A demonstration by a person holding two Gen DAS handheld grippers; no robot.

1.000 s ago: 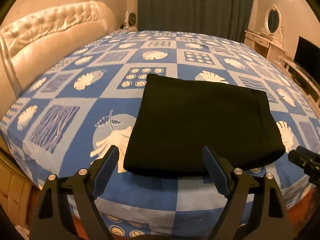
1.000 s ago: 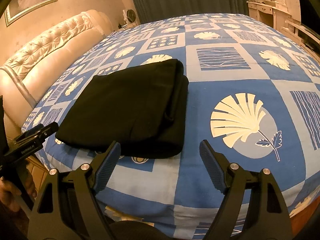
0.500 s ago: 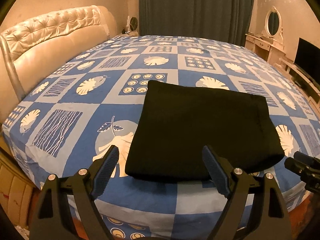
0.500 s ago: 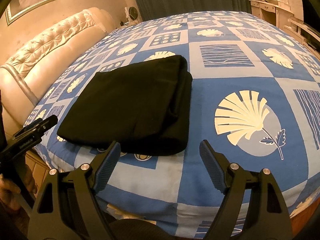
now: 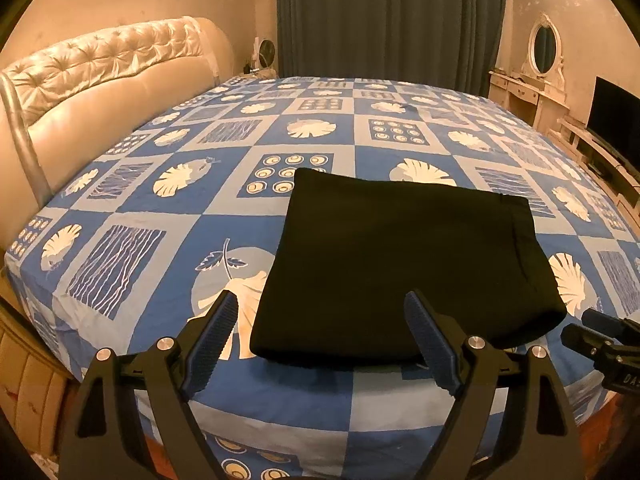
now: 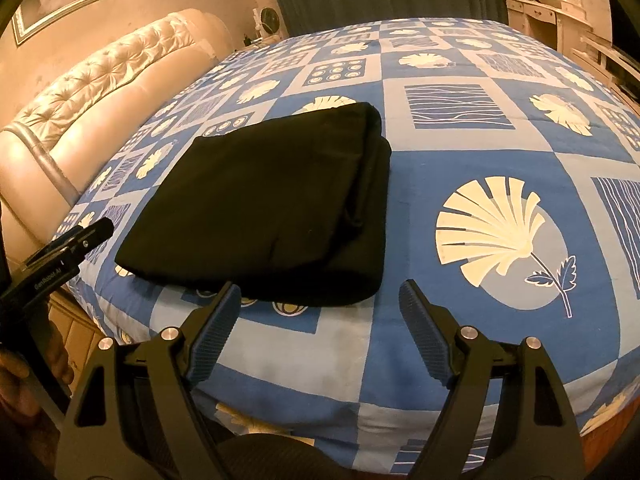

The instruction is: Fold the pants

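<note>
The black pants [image 5: 400,268] lie folded into a flat, thick rectangle on the blue patterned bedspread [image 5: 160,208], near the bed's front edge; they also show in the right wrist view [image 6: 264,208]. My left gripper [image 5: 326,344] is open and empty, held just in front of the pants' near edge. My right gripper [image 6: 320,332] is open and empty, in front of the pants' near right corner. The left gripper shows at the left edge of the right wrist view [image 6: 68,256], and the right gripper at the right edge of the left wrist view [image 5: 604,340].
A tufted cream headboard [image 5: 80,92] runs along the left. Dark curtains [image 5: 388,20] hang behind the bed. A dresser with an oval mirror [image 5: 540,76] and a TV [image 5: 616,116] stand at the right. The bedspread [image 6: 500,220] stretches right of the pants.
Both grippers have drawn back and up a little from the folded pants; the view has widened. The pants have not moved.
</note>
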